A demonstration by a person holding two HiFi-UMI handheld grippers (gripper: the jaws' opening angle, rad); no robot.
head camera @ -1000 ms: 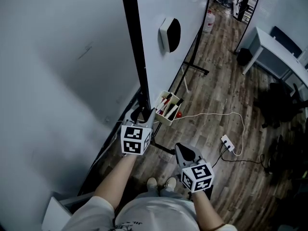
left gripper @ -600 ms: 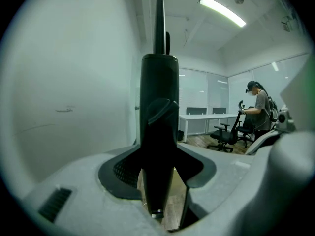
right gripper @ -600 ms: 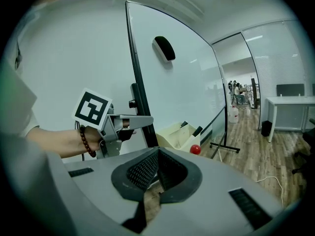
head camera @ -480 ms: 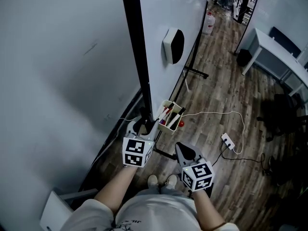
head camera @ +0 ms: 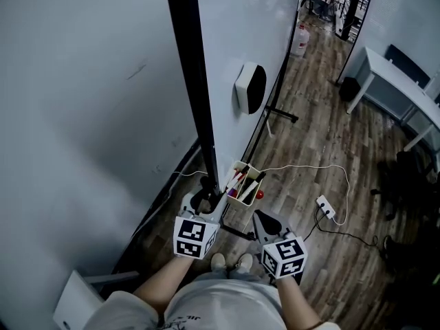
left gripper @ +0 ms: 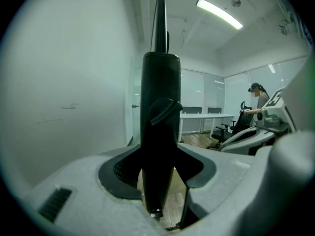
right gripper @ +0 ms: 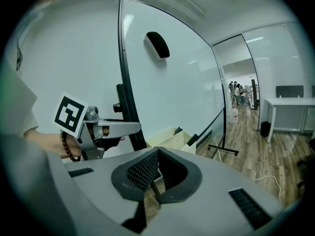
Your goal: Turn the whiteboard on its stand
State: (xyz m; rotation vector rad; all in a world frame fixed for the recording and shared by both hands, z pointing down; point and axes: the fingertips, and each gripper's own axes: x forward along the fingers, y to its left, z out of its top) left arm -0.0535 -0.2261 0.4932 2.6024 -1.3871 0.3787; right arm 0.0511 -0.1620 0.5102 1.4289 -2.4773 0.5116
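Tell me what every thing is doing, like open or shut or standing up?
Left gripper: closed on the black side edge of the whiteboard.
Right gripper: jaws together, empty.
Whiteboard: upright on its stand.
Eraser: stuck on the whiteboard's face.
Marker box: open on top, markers inside.
Power strip: lying on the floor.

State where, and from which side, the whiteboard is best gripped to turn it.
Probably the whiteboard's black side frame, low down, approached edge-on: that upright bar is narrow enough to sit between jaws, while the board face is flat. The left tool clamps it there.
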